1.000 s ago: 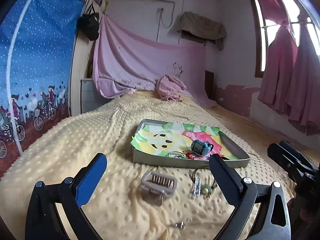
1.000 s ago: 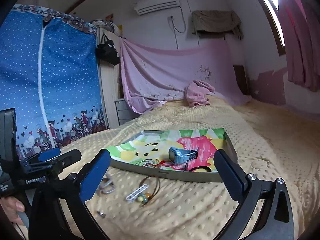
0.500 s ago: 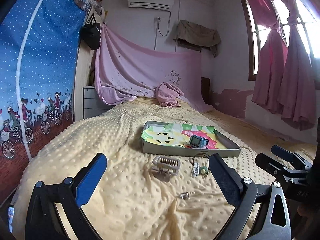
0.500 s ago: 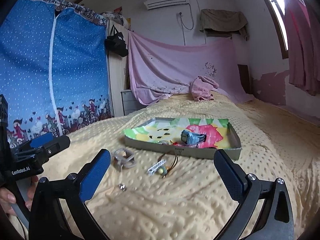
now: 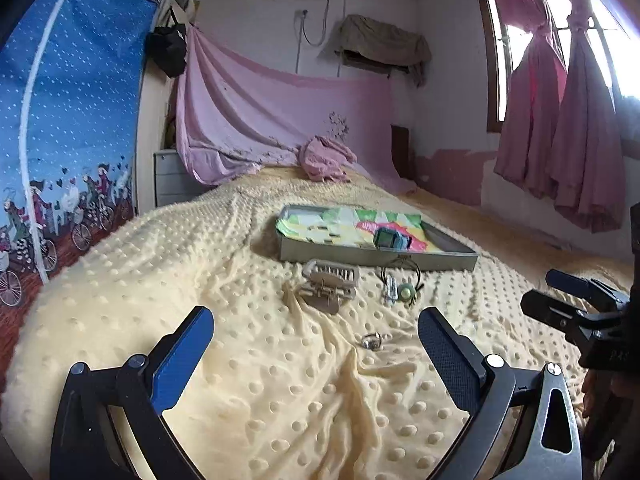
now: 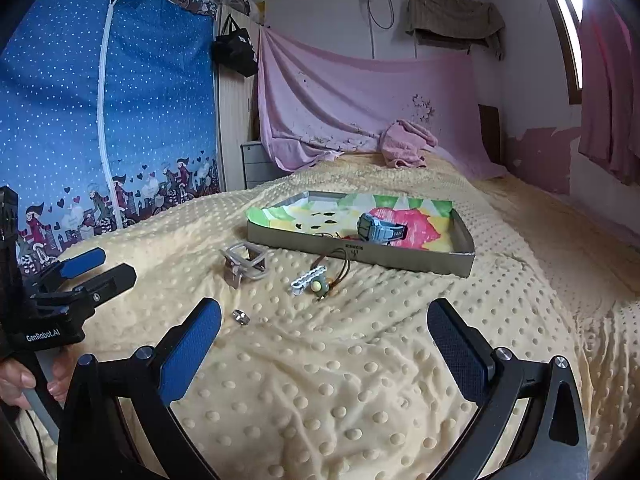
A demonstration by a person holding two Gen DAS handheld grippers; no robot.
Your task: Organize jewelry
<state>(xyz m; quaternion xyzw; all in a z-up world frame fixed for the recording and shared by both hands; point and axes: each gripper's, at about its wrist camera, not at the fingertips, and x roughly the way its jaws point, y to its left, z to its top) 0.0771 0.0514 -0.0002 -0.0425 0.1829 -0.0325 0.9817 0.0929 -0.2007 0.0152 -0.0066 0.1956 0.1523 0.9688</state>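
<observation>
Lying on the soft blanket (image 5: 240,360), the ring (image 6: 241,316) looks small, hard and slippery; pinch it across its band. The left gripper (image 5: 316,344) and right gripper (image 6: 324,336) are wide, holding nothing.

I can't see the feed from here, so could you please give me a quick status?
Left gripper and right gripper open, empty. Blue watch in cardboard tray; silver ring lies nearest on yellow blanket. Nothing blocking.

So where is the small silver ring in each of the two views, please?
Left wrist view: the silver ring lies on the yellow blanket right of centre, nearer the camera than the hair clip.
Right wrist view: the ring lies left of centre, beside the left fingertip of this claw.
Shared landmark: the tray holding the blue watch.
</observation>
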